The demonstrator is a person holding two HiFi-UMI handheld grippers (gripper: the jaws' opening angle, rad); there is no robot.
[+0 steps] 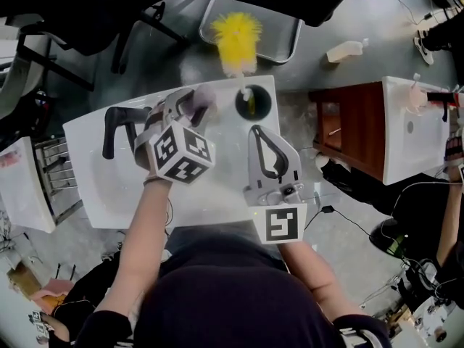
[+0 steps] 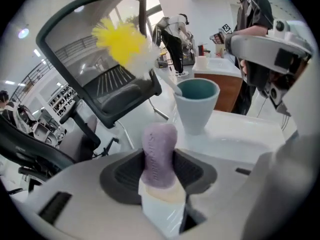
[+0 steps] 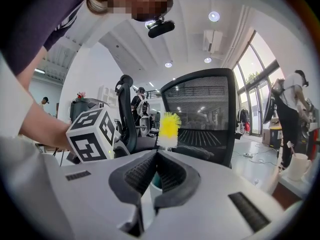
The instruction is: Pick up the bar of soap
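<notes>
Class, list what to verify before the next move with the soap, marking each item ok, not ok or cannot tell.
1. Bar of soap between the left gripper's jaws: ok, shut on it.
2. Soap centred between them: ok.
3. Soap lifted clear of the white top: cannot tell.
4. Right gripper empty, jaws together: ok.
5. Cup with yellow brush apart from the soap: ok.
</notes>
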